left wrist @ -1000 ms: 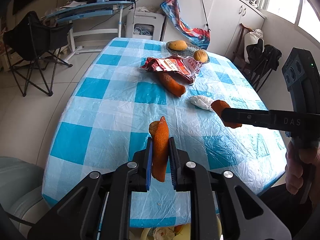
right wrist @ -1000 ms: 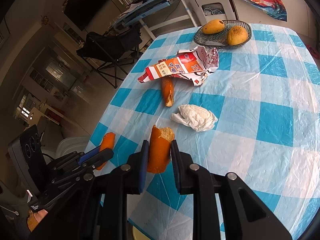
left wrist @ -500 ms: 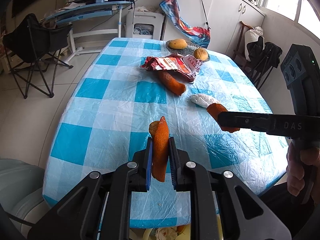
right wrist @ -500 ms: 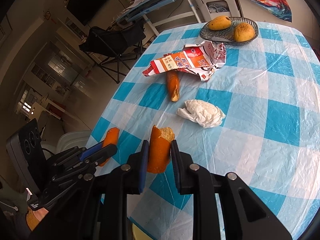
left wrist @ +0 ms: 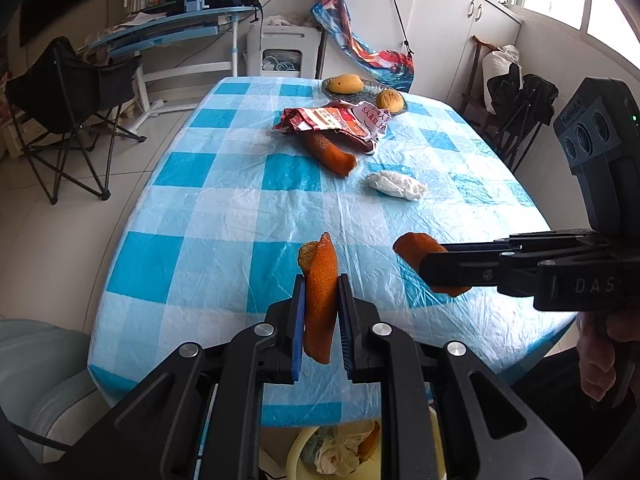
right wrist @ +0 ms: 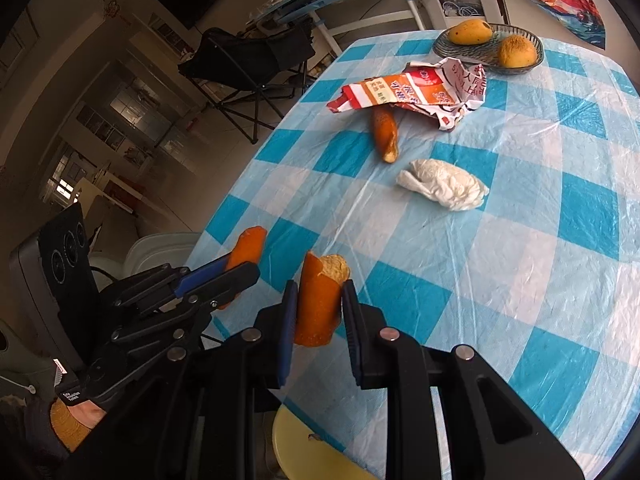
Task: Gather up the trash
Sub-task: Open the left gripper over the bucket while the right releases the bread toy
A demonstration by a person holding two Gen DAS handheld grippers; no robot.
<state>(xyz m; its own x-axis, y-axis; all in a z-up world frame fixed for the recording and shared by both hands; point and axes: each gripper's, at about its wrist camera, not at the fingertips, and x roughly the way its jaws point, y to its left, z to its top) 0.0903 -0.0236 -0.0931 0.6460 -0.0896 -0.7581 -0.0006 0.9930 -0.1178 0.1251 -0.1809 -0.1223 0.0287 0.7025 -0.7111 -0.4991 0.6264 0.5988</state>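
You have two orange peel strips in hand: one upright, pith showing at its top, clamped in your left gripper; one curled, pale inside, clamped in your right gripper. On the table lie a third orange peel, partly under a torn red-and-white snack wrapper, and a crumpled white tissue. Below the table edge you have a yellow bin holding scraps.
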